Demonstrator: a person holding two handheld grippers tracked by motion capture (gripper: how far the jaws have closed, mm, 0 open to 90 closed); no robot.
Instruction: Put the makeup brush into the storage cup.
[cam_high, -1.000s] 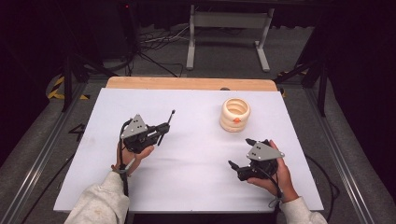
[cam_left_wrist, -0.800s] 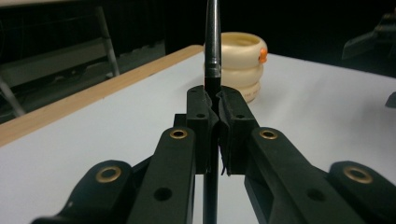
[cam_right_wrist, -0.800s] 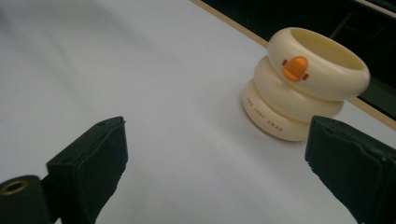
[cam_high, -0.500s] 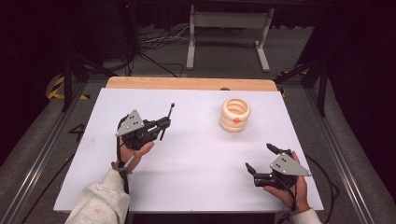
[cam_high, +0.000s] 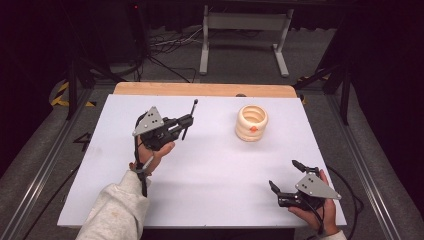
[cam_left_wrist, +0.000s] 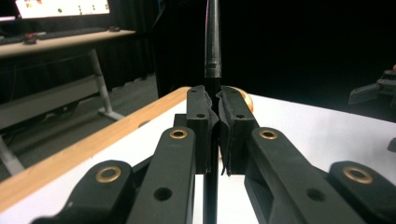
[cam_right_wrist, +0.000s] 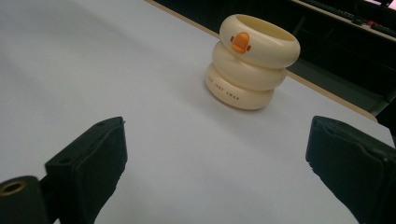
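Note:
My left gripper (cam_high: 186, 122) hovers over the left middle of the white table (cam_high: 215, 165), shut on a thin black pen (cam_high: 192, 112) that points up and away. In the left gripper view the jaws clamp the pen (cam_left_wrist: 213, 42) upright between the pads (cam_left_wrist: 201, 116). A cream pen holder (cam_high: 251, 122), shaped like stacked rings with an orange beak, stands at the back right. My right gripper (cam_high: 283, 173) is near the front right corner, open and holding nothing. In the right gripper view the holder (cam_right_wrist: 252, 63) stands well ahead of the widely spread jaws (cam_right_wrist: 215, 154).
A wooden strip (cam_high: 200, 89) runs along the table's far edge. Beyond it stand a metal frame (cam_high: 245, 30) and floor cables (cam_high: 165, 45). Rails (cam_high: 45, 165) flank the table on both sides. A desk with a lit monitor (cam_left_wrist: 60, 7) shows in the left gripper view.
The right hand has drawn its gripper back and to the right, toward the near right corner. The left gripper has kept hold of the pen and barely shifted.

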